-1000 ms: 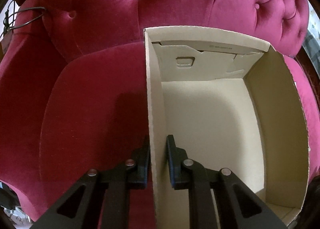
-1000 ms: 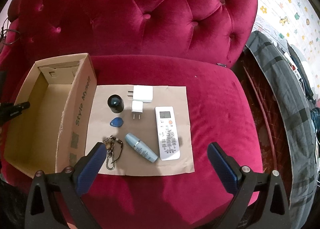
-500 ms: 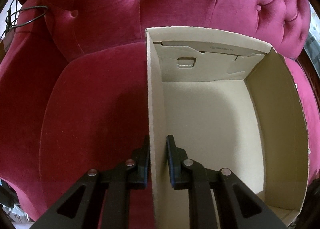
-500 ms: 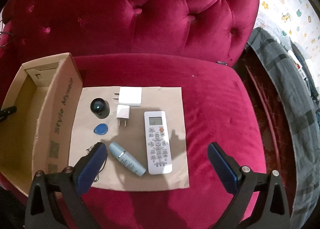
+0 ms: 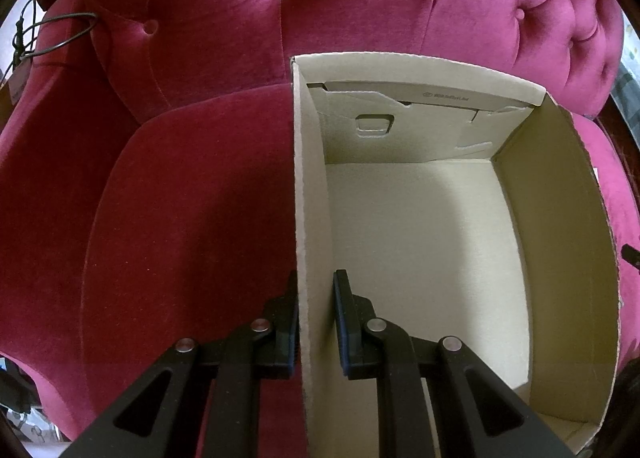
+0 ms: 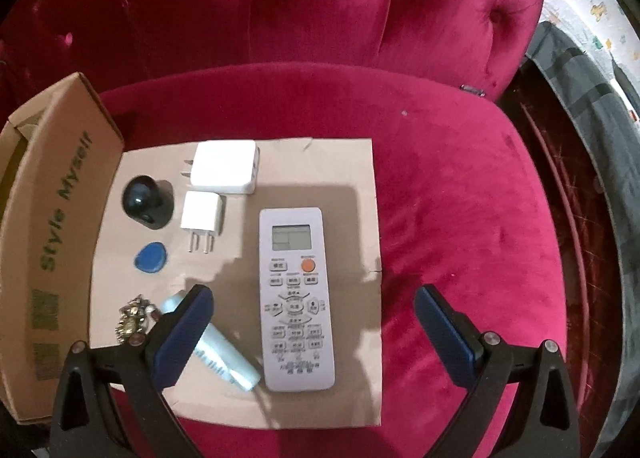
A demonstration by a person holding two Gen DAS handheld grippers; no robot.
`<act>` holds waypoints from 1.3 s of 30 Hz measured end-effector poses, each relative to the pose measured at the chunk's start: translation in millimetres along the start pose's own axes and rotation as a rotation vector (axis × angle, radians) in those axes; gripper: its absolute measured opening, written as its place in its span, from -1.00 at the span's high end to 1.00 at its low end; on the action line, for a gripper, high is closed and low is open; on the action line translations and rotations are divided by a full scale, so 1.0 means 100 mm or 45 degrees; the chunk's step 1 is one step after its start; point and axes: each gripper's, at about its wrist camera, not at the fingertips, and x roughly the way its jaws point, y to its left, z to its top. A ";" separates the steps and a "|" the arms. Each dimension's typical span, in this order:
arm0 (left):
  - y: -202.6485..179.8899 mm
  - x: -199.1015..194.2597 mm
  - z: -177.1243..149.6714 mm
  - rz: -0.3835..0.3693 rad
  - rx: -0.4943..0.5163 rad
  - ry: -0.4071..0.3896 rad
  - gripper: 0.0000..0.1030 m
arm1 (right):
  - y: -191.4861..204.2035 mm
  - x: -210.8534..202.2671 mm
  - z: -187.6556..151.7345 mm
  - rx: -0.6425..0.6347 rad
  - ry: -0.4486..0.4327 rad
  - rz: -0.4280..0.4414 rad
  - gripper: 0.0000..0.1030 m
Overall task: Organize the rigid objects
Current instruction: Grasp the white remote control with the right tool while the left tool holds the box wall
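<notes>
Left gripper [image 5: 316,322] is clamped on the near side wall of the empty cardboard box [image 5: 560,258], which sits on a red velvet sofa [image 5: 180,217]. Right gripper [image 6: 314,322] hangs spread wide, holding nothing, over a white remote [image 6: 295,298] on a brown paper sheet [image 6: 360,185]; farther off lie two white chargers [image 6: 224,171], with the box just left of the sheet

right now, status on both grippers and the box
Left gripper shut on box wall. Right gripper open above remote. Box empty, path clear.
</notes>
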 end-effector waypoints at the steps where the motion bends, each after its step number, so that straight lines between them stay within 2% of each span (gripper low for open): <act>1: 0.00 0.00 0.00 0.001 -0.001 0.001 0.70 | -0.01 0.04 0.00 0.000 0.008 0.008 -0.99; 11: -0.02 -0.01 0.01 0.006 0.003 0.002 0.70 | -0.05 0.43 0.02 0.026 0.082 0.060 -0.97; 14: -0.01 -0.01 0.00 0.007 0.001 0.003 0.70 | -0.06 0.45 0.02 0.022 0.089 0.070 -0.85; 17: -0.01 -0.01 0.01 0.007 -0.003 0.004 0.70 | -0.08 0.52 0.04 0.018 0.133 0.105 -0.54; 19: -0.01 -0.01 0.01 0.007 -0.003 0.005 0.70 | -0.07 0.58 0.04 0.011 0.170 0.134 0.03; 32: -0.02 0.00 0.00 0.010 -0.003 -0.002 0.70 | -0.01 0.46 0.09 0.054 0.161 0.125 0.05; 39: 0.00 0.00 0.00 0.003 -0.010 0.001 0.70 | 0.07 0.24 0.14 0.053 0.122 0.121 0.05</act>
